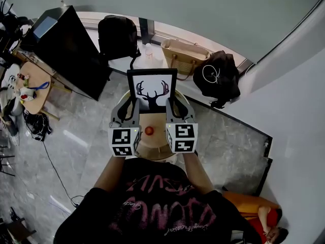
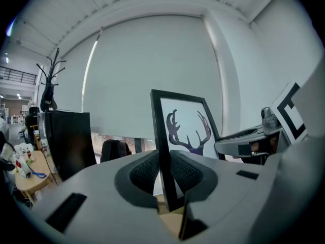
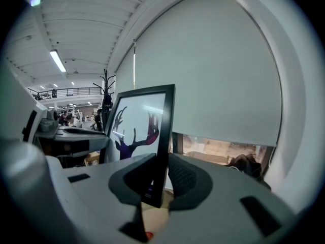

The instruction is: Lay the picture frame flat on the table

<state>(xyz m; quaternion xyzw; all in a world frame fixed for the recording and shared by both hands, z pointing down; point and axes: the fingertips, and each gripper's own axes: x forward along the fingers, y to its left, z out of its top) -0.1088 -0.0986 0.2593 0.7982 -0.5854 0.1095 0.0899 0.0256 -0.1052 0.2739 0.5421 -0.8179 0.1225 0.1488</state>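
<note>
Picture frame: stands upright over the far part of the round wooden tabletop, its glazed face toward the person. It has a black border, and the print shows a dark antlered deer head on white. Whether its lower edge rests on the wood cannot be told.

Left claw: clenched on the frame's left side edge. The left gripper view shows the black edge pinched between the two ribbed pads of the claw, low on the frame.

Right claw: clenched on the frame's right side edge. In the right gripper view the edge runs down between the claw's pads, which press on it from both sides.

The two grippers are level with each other, one on each side of the frame.

Small red ball: lies on the tabletop on the near side of the frame, between the two grippers, apart from both.

Surroundings: on the ledge beyond the tabletop sit a black backpack, a tan handbag and a black bag. A large dark screen stands at far left.
</note>
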